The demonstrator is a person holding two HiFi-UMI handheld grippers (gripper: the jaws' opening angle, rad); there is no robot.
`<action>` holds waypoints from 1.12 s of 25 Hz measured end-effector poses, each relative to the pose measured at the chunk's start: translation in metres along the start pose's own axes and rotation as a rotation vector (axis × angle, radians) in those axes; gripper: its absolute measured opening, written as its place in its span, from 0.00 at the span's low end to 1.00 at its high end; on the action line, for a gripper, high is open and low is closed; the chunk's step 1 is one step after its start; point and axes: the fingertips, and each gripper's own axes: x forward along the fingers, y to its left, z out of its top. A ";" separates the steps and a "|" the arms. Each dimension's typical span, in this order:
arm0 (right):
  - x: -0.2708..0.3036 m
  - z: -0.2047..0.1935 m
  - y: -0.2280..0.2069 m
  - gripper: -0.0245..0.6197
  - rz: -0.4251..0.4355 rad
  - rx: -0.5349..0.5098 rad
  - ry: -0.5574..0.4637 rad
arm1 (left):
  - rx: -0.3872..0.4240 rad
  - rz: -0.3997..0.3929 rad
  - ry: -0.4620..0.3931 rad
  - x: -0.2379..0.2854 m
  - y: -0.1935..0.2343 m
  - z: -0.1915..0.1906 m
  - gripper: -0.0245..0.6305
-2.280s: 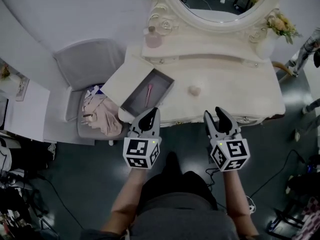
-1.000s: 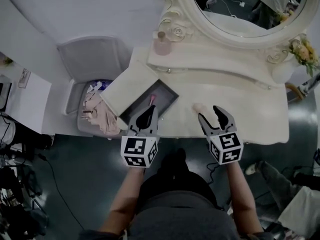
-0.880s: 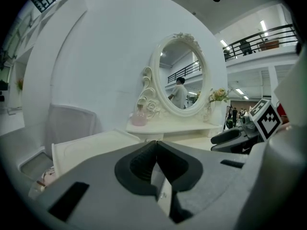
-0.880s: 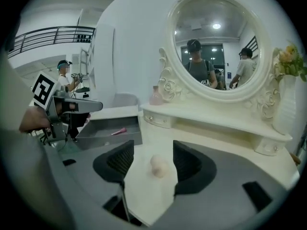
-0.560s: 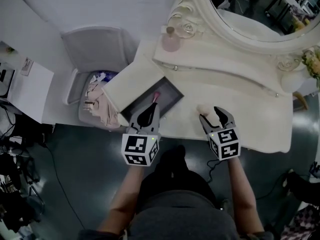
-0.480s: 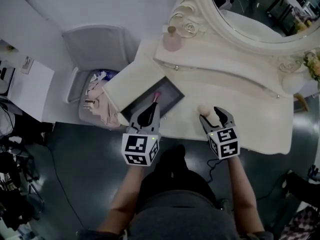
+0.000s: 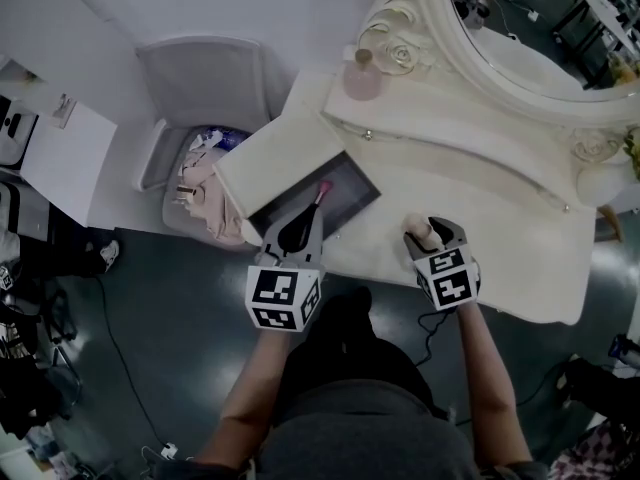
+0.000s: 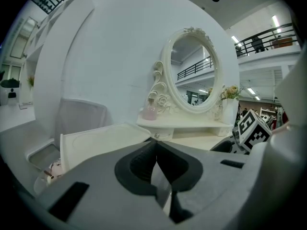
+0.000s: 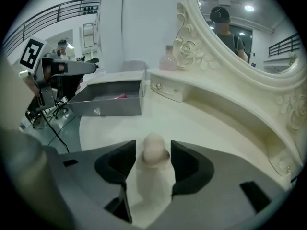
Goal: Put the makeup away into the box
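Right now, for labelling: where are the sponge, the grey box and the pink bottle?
sponge [image 9: 154,150], right gripper view, its rounded top.
grey box [image 9: 120,107], right gripper view, its front wall.
pink bottle [image 7: 363,83], head view, its body.

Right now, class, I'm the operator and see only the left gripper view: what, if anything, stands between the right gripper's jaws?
Observer: A beige makeup sponge stands on the dressing table between the jaws of the right gripper, which have just been closing; the pads are not yet pressing it.
Operator: Is anything inside the box?
Observer: Yes, a slim pink makeup item lies in the grey box.
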 end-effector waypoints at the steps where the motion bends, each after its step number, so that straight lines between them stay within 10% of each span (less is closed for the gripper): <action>1: 0.002 -0.001 0.000 0.40 0.003 -0.004 0.013 | -0.002 0.004 0.002 0.000 0.001 0.000 0.05; 14: 0.007 -0.009 -0.003 0.30 -0.001 -0.023 0.066 | -0.006 0.017 0.000 -0.002 0.004 0.000 0.05; 28: -0.030 0.021 -0.006 0.29 0.014 0.133 -0.103 | 0.021 0.039 -0.028 -0.016 0.003 0.009 0.05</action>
